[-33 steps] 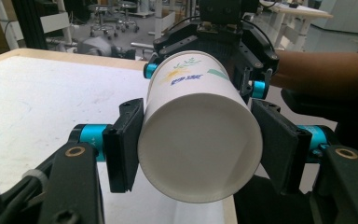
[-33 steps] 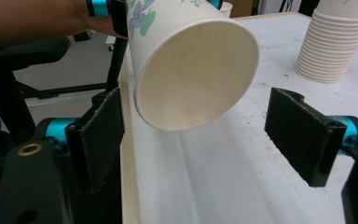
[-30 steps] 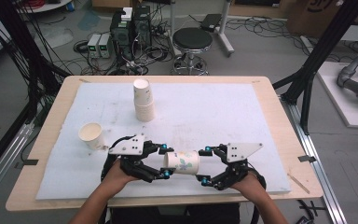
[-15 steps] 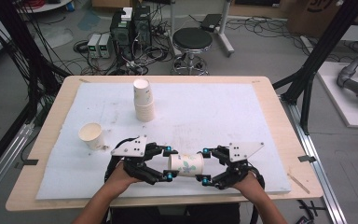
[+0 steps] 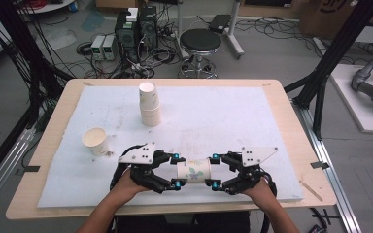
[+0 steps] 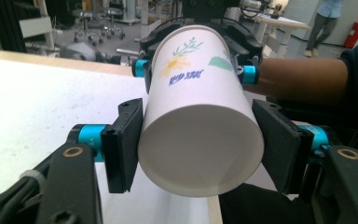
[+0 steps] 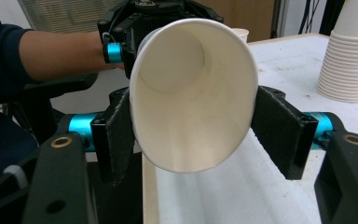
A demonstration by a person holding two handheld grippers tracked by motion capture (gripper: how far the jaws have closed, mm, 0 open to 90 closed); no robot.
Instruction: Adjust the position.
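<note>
Near the front edge of the white surface (image 5: 272,121): we see a flowered paper cup (image 5: 193,171) held on its side, between our two grippers
Left gripper (image 5: 176,170): our high view shows it reaching in from the left; its jaws have just been opening, and in the left gripper view its pads (image 6: 122,143) stand at either side of the cup's closed base end (image 6: 200,149), the left one at the wall, the right one with a sliver of gap, so we cannot tell that it presses
Right gripper (image 5: 214,171): reaching in from the right; its jaws have just been closing and are clamped on the cup's open rim (image 7: 193,93), squeezing the mouth into an oval
What the left gripper view adds: the printed side of the cup, a yellow flower, green leaves and blue lettering, with the right gripper's blue-tipped jaws behind it
What the right gripper view adds: the inside of the cup, white and with nothing in it, down to the round bottom; a tall stack of nested cups (image 7: 349,60) at the right
What the high view adds: the layout, with the stack (image 5: 149,104) standing well back toward the far edge, left of the middle, mouths down
Single cup (image 5: 95,141): upright near the left edge, mouth up; we see nothing in it
Hands: one hand (image 5: 126,182) grips the left tool, the other hand (image 5: 260,187) the right
</note>
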